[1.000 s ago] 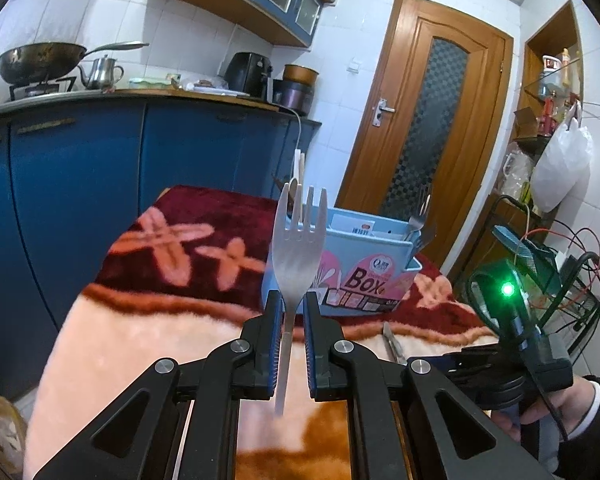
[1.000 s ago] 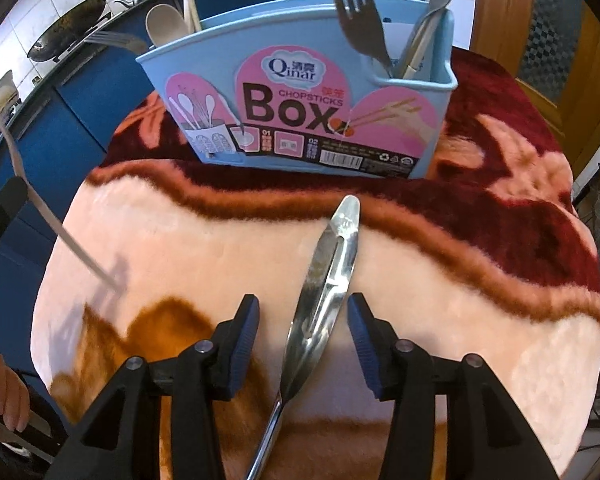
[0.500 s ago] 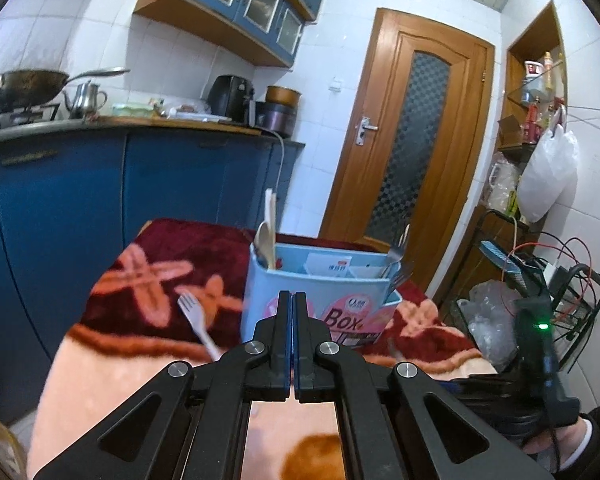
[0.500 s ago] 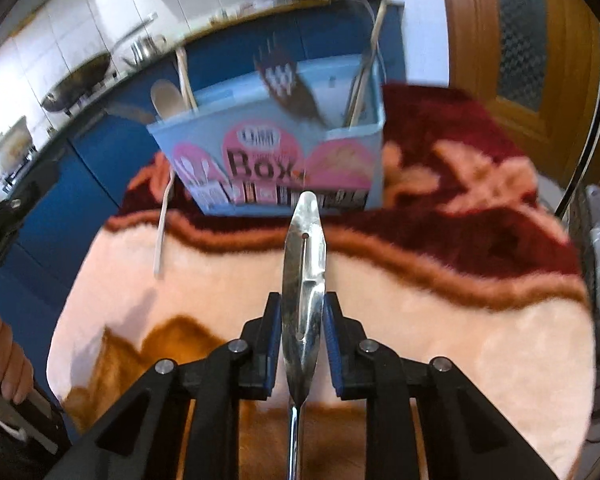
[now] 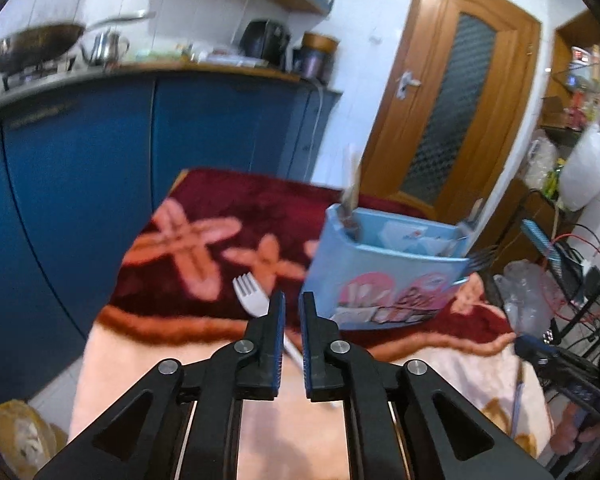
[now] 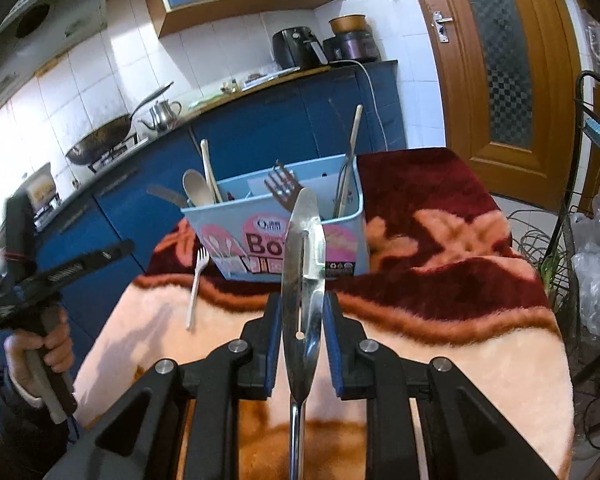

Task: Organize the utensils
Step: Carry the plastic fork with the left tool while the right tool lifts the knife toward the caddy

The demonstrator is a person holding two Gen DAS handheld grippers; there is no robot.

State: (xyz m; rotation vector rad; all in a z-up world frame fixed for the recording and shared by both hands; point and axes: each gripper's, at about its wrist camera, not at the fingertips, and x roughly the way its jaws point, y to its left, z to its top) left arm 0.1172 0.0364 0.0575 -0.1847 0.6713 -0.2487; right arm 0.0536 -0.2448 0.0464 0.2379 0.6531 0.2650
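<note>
The right tongs (image 6: 302, 344) are clamped on a steel utensil (image 6: 303, 264), its flat blade standing on edge between the pads, lifted off the tabletop (image 6: 440, 344) and aimed at the box (image 6: 332, 248). The step in hand looks like carrying it to the box; next it must go over the rim, tip down, into a free compartment, and be let go.

The left tongs (image 5: 292, 320) are opening, a narrow gap between the pads and nothing held. Just beyond them the white fork (image 5: 250, 294) lies flat on the tabletop, beside the box's left end, still to be put away.

In the box, the left compartment holds a wooden spoon (image 6: 196, 188), a chopstick and a knife; the right side holds a dark fork (image 6: 282, 188) and some long handles.
</note>
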